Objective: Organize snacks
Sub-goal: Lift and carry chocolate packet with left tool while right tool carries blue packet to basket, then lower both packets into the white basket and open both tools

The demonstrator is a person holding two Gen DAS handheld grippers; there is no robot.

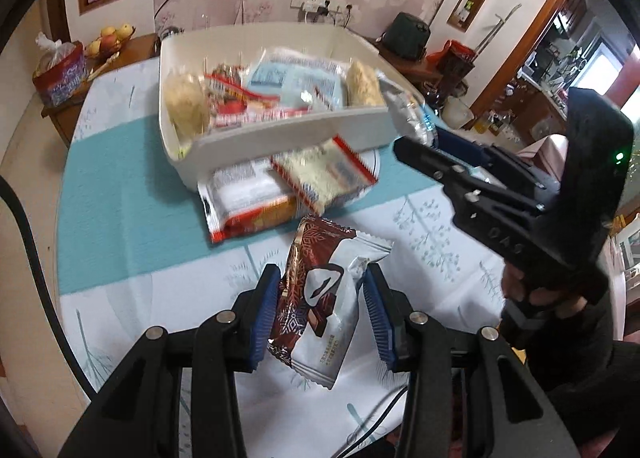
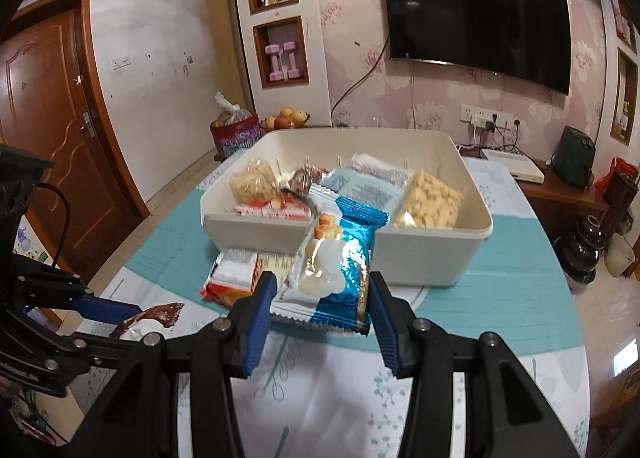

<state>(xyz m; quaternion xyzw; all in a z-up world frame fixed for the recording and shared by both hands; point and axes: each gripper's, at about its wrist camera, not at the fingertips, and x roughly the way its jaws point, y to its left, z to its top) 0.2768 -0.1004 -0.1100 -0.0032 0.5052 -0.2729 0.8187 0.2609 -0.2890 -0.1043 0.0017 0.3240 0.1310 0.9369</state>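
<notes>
Left wrist view first: my left gripper [image 1: 320, 314] is clamped on the brown-and-white snack packet [image 1: 320, 310], lifted off the table [image 1: 120, 217], with the white bin [image 1: 280, 137] at twelve o'clock and two packets [image 1: 280, 193] lying against its front wall, so I'd carry high enough to clear that wall before letting go. Right wrist view: my right gripper [image 2: 322, 298] is clamped on the blue foil packet [image 2: 336, 274], the bin [image 2: 432, 254] dead ahead at twelve, and I'd stagger the two drops so the grippers don't crowd each other.
</notes>
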